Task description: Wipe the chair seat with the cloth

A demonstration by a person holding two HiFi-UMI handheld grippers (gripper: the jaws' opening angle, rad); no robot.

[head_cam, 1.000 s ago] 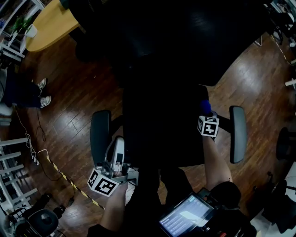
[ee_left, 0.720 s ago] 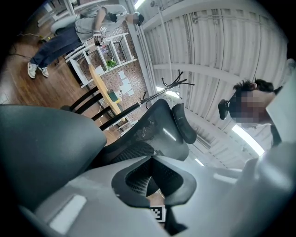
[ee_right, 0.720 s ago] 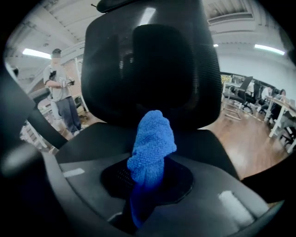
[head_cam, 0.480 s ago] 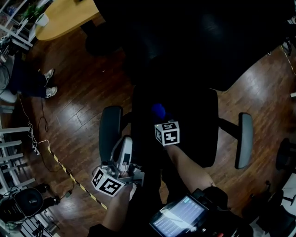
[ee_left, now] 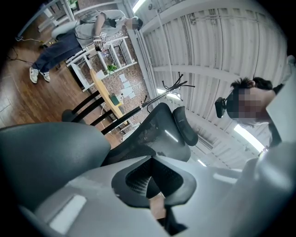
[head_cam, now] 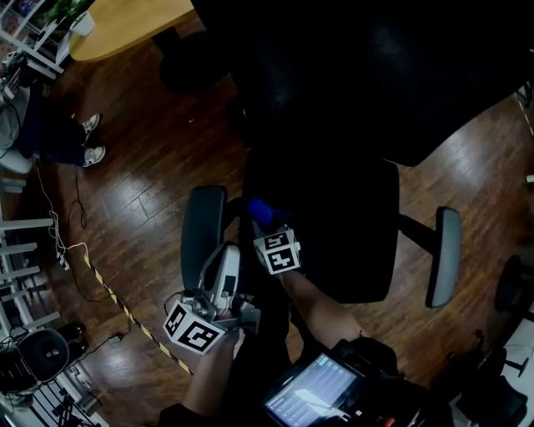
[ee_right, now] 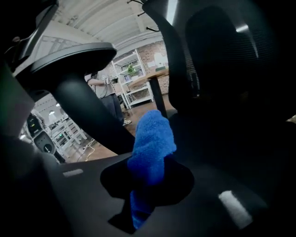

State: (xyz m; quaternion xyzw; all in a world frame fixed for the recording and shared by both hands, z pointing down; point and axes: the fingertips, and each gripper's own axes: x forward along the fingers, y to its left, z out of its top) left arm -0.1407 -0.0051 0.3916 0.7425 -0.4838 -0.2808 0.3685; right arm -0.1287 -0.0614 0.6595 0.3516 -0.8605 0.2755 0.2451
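My right gripper (head_cam: pixel 262 223) pinches the fluffy blue cloth (head_cam: pixel 258 208) at the black padded chair seat's (head_cam: pixel 350 242) left edge, my left gripper's (head_cam: pixel 217 263) jaws are together and empty, and I'd press the cloth flat and sweep in overlapping strokes.

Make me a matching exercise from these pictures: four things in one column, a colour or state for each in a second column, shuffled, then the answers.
Column one:
1. cloth
2. left gripper
3. chair seat
4. table

Column two:
A. yellowish wooden top
B. black
C. blue, clamped in the right gripper
D. shut on nothing, beside the grey armrest

Pairs: 1-C, 2-D, 3-B, 4-A
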